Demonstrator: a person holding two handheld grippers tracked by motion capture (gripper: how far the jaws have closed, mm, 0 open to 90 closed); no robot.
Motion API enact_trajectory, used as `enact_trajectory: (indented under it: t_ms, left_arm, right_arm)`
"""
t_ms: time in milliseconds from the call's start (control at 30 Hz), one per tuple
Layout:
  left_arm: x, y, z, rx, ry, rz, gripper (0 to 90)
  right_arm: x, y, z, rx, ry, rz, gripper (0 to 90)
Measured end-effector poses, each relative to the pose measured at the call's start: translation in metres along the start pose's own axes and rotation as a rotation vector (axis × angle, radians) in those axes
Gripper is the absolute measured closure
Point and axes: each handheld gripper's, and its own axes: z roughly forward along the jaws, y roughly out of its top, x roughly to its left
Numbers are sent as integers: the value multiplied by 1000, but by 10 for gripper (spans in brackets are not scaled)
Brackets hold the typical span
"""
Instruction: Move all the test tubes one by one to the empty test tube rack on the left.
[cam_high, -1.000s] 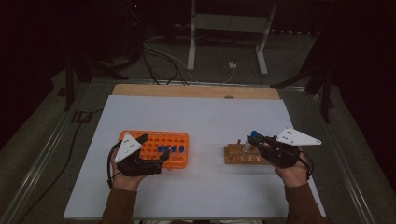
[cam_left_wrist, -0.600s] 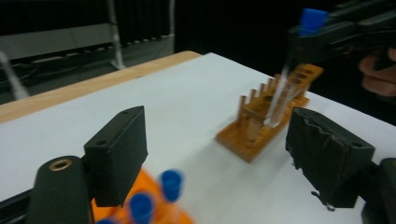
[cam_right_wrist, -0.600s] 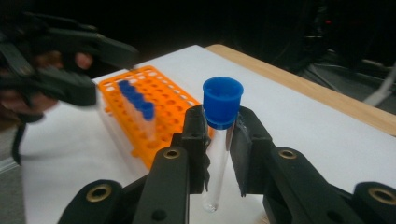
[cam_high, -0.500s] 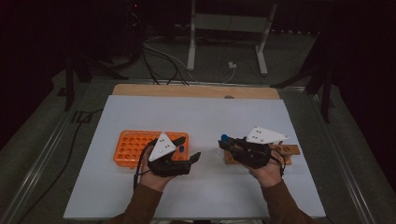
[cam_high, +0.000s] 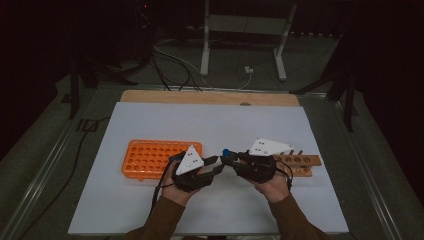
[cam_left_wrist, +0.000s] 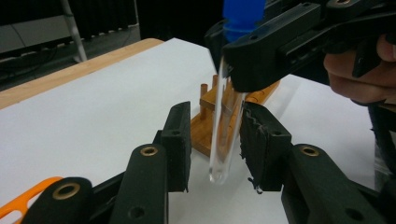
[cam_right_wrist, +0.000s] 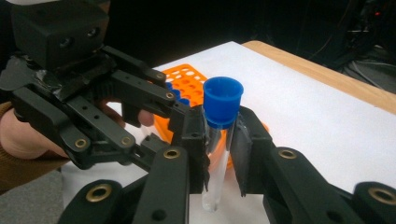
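At the lower centre of the high view, the two hand-held grippers meet nose to nose above the white surface (cam_high: 150, 120). The right hand-held gripper (cam_right_wrist: 218, 135) pinches a clear test tube (cam_right_wrist: 215, 168) just under its blue cap (cam_right_wrist: 223, 100), holding it upright. The left hand-held gripper (cam_left_wrist: 215, 140) has its jaws spread on either side of the tube's lower part, not touching it. An orange tube rack (cam_high: 150, 157) lies left of centre, and a wooden rack (cam_high: 300, 162) lies right of centre, behind the right hand (cam_high: 272, 185).
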Motion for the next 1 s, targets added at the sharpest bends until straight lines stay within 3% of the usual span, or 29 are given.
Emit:
enact_trajectory:
  t_ms: [267, 367, 467, 667, 833, 1000]
  left_arm:
    - [-1, -1, 3, 12, -23, 16, 773]
    - [0, -2, 2, 13, -29, 17, 778]
    - [1, -3, 1, 15, -20, 9, 779]
    - [9, -6, -8, 8, 10, -16, 779]
    - [15, -8, -22, -7, 36, -28, 779]
    - [22, -12, -38, -15, 64, -40, 779]
  right_arm:
    - [4, -1, 6, 12, 20, -7, 764]
    - [3, -1, 6, 15, 26, -4, 760]
    - [1, -2, 4, 5, 38, 6, 686]
    - [-12, -7, -10, -32, 37, 33, 452]
    - [-21, -15, -22, -18, -61, 42, 208]
    - [-34, -29, -33, 0, -168, 53, 107]
